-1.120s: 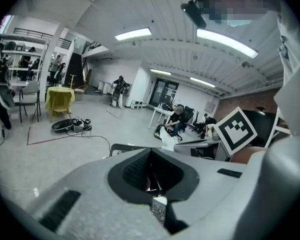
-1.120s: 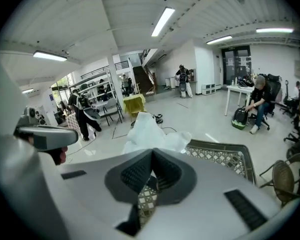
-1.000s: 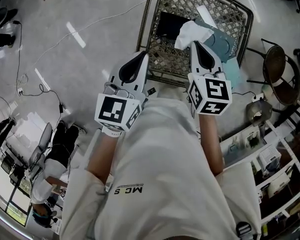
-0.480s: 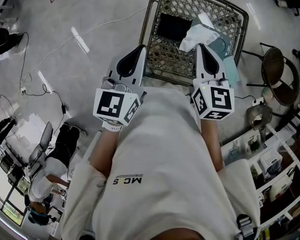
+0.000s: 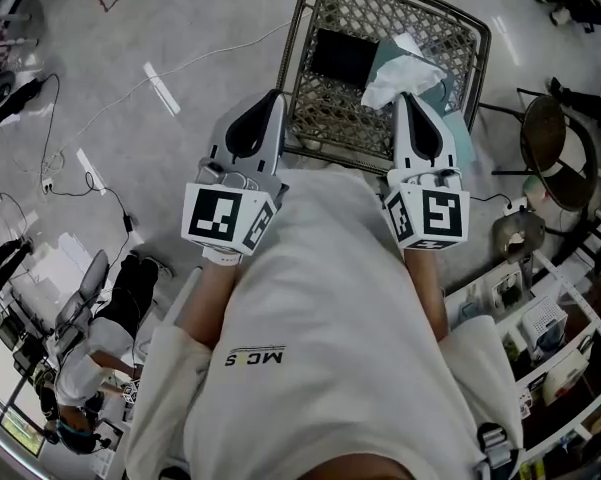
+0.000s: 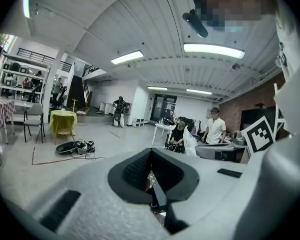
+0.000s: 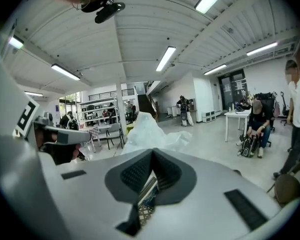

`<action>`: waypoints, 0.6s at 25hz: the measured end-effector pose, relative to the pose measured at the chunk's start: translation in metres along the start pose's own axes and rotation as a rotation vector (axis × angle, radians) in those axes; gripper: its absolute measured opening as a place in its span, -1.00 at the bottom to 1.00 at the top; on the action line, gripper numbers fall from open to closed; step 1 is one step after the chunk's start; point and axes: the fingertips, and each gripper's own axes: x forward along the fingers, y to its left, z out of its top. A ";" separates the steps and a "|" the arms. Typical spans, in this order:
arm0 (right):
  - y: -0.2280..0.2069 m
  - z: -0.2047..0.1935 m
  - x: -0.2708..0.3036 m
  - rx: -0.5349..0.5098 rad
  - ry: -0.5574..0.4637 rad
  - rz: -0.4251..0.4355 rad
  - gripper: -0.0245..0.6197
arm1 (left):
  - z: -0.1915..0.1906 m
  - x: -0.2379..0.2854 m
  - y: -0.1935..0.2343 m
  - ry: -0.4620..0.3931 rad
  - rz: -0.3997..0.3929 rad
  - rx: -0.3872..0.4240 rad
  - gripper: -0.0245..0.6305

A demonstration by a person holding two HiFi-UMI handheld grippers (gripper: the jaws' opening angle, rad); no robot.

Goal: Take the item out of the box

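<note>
Item: teal box, white bag on top. Lies on the mesh desk, just beyond our right gripper. We hold right gripper and left gripper pressed together, empty.

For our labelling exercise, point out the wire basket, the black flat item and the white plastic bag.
wire basket (image 5: 335,113), head view, bare mesh near its front.
black flat item (image 5: 345,56), head view, its middle.
white plastic bag (image 5: 405,68), head view, crumpled middle.
</note>
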 end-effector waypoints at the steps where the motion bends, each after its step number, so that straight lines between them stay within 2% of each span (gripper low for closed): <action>1: -0.001 0.001 -0.002 -0.006 -0.007 -0.001 -0.88 | 0.001 -0.001 -0.002 -0.003 0.000 0.004 -0.86; 6: -0.011 0.002 -0.016 -0.027 -0.026 -0.012 -0.88 | 0.002 -0.005 -0.019 -0.014 -0.008 0.016 -0.86; 15: -0.007 -0.002 -0.013 -0.023 -0.028 -0.031 -0.88 | -0.001 -0.003 -0.017 -0.005 -0.029 0.018 -0.86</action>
